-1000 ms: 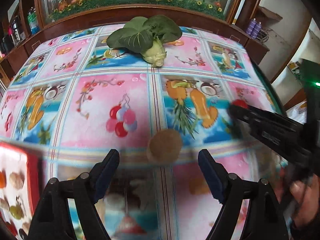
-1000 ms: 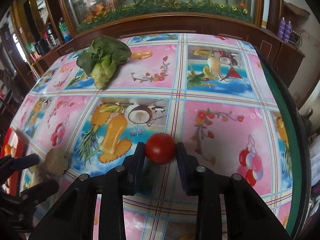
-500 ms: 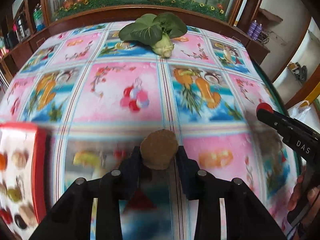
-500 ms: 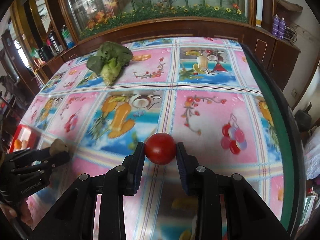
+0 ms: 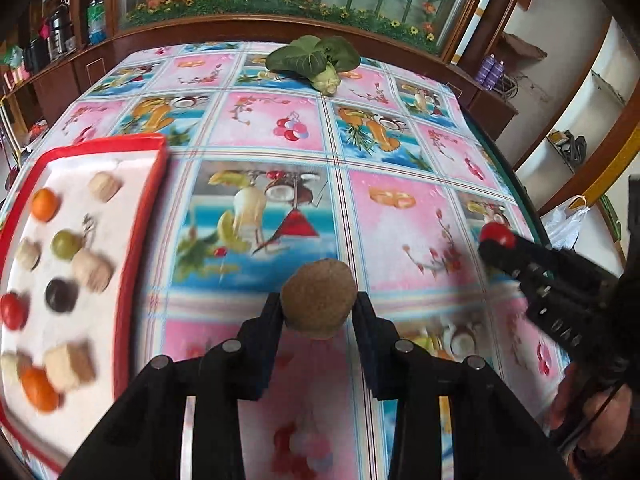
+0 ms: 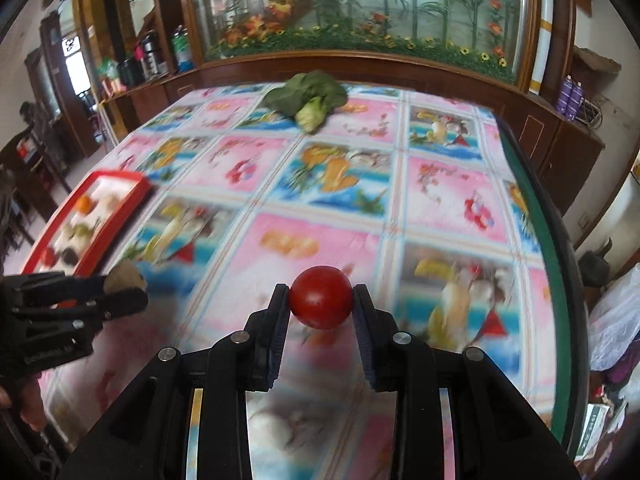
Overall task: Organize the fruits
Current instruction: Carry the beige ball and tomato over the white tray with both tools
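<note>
Tools [image 5: 318, 312] [image 6: 321, 300] level, gripping fruit, tomato.

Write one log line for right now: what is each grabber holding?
left gripper: shut on brown fruit | right gripper: shut on red tomato | both lifted above tablecloth | red tray: left side

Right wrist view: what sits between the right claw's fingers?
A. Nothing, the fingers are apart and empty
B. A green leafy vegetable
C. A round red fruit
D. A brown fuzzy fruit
C. The right claw is shut on the round red fruit, with a finger pressed to each side; the brown fuzzy fruit is in the left claw, and the leafy vegetable lies far off on the table.
</note>
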Tool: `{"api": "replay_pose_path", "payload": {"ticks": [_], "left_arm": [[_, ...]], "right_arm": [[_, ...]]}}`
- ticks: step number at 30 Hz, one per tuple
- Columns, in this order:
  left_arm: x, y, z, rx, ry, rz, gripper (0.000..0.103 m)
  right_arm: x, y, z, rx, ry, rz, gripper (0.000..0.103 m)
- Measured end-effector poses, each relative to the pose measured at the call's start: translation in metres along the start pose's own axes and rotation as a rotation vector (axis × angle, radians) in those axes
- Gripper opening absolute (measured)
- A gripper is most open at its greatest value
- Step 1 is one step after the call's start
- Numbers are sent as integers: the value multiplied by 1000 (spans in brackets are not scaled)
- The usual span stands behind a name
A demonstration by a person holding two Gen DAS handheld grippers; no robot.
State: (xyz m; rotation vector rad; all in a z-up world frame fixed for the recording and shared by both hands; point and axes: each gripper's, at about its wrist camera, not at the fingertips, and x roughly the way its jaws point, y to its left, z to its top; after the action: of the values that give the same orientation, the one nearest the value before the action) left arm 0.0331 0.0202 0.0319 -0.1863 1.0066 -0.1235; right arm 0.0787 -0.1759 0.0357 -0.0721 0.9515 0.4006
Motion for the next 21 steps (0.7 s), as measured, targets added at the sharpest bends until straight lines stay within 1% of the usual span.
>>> {"api": "replay_pose_path", "payload": {"ticks": [6, 12, 17, 21], "left_arm": [[-23, 8, -11, 5, -25, -11, 38], [-44, 30, -17, -16, -58, -7, 38], [-59, 68, -19, -86, -81, 8, 38], [-71, 107, -20, -136, -101, 58, 38]], "right_arm": [[-8, 26, -18, 4, 25, 11, 31], [-13, 56, -11, -11, 17, 41, 31], [-11, 95, 7, -58, -4, 74, 31], [-5, 129, 22, -95, -21, 113, 31]]}}
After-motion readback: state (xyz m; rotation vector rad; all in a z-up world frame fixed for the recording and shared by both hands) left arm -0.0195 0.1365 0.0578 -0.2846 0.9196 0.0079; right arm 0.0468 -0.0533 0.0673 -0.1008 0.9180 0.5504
